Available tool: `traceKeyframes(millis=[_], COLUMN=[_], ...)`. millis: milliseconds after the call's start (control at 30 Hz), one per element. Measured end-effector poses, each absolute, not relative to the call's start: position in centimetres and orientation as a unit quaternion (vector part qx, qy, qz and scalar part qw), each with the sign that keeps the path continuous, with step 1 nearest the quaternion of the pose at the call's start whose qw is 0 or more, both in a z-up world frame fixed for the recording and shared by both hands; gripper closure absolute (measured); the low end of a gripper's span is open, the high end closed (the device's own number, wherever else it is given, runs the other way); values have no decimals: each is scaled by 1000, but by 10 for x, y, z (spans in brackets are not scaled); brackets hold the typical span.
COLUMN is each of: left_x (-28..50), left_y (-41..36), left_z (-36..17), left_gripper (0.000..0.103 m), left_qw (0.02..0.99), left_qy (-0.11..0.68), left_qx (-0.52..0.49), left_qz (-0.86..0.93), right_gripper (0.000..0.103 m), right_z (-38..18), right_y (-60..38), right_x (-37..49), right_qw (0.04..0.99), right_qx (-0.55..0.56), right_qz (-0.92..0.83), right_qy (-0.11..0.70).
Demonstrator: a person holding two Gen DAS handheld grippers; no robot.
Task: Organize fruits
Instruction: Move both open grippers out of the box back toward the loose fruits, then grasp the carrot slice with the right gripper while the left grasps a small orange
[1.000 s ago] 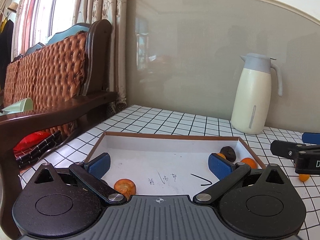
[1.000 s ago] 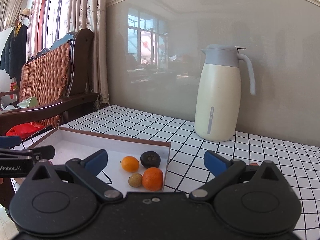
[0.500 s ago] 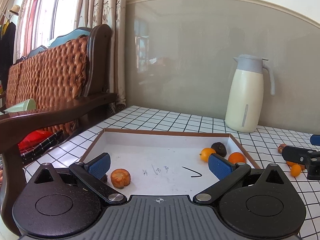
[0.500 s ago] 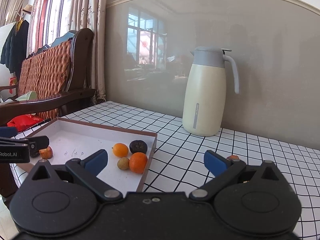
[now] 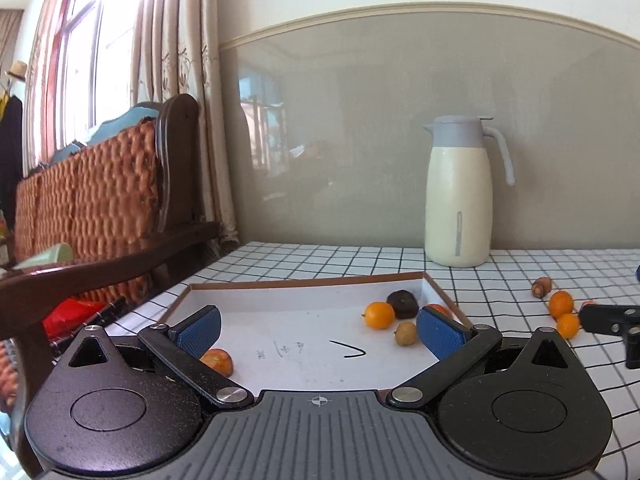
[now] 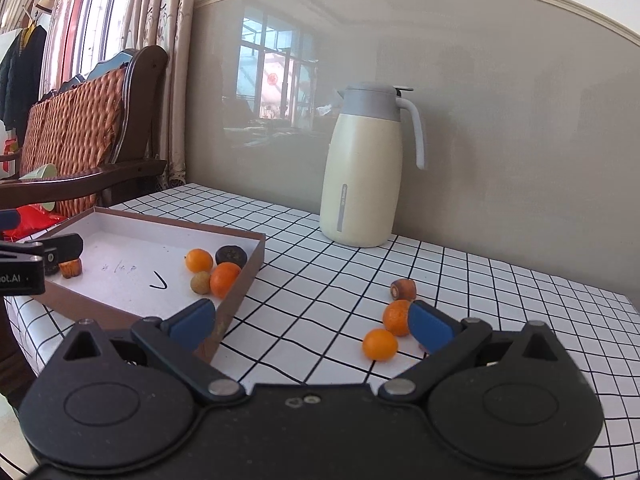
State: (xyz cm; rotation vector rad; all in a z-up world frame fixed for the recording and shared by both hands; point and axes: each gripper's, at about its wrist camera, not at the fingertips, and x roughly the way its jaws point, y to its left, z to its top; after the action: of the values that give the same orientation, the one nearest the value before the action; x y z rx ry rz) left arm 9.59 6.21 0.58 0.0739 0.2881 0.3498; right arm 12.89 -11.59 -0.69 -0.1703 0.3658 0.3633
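A: What does the room look like around the shallow box [image 5: 304, 280]?

B: The box, brown outside and white inside, lies on a white tablecloth with a black grid [image 6: 344, 264]. Behind the box, by the glossy grey wall panel [image 6: 500, 100], stands a cream thermos jug [image 6: 366, 172] with a grey lid. To the left of the box there is a dark wooden sofa with woven cushions [image 5: 92, 188], then beige curtains [image 5: 180, 60] and a bright window.

A: Where are the fruits?

B: In the box's right corner sit an orange kumquat [image 6: 199, 260], a dark round fruit [image 6: 231, 255], a pale brown longan [image 6: 200, 282] and a small mandarin [image 6: 225, 279], close together. Another orange-brown fruit [image 5: 218, 361] lies alone at the box's near-left side. On the cloth to the right of the box, well apart from it, lie a brown acorn-like piece [image 6: 403, 289], a mandarin [image 6: 395, 317] and a kumquat [image 6: 380, 344].

A: And the grippers?

B: The left gripper [image 5: 318, 330] hovers over the box, jaws spread wide and empty; its left blue pad [image 5: 200, 330] is just above the lone fruit. The right gripper [image 6: 310, 326] is over the cloth right of the box, jaws likewise spread and holding nothing, with the loose kumquat between them and the mandarin beside the right pad [image 6: 430, 326].
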Motion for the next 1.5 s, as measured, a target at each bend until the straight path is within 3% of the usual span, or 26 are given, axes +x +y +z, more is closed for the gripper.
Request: traceKeyframes(millis=[1500], left_x=[115], left_y=[-43], left_z=[-11], left_gripper=[0], left_qw=[984], left_qy=[173], left_qx=[30], left_qz=[-1], right_gripper=[7], right_z=[-17], right_y=[-212], right_x=[109], right_qw=[974], right_qx=[-48], right_qz=[114], right_qy=[192])
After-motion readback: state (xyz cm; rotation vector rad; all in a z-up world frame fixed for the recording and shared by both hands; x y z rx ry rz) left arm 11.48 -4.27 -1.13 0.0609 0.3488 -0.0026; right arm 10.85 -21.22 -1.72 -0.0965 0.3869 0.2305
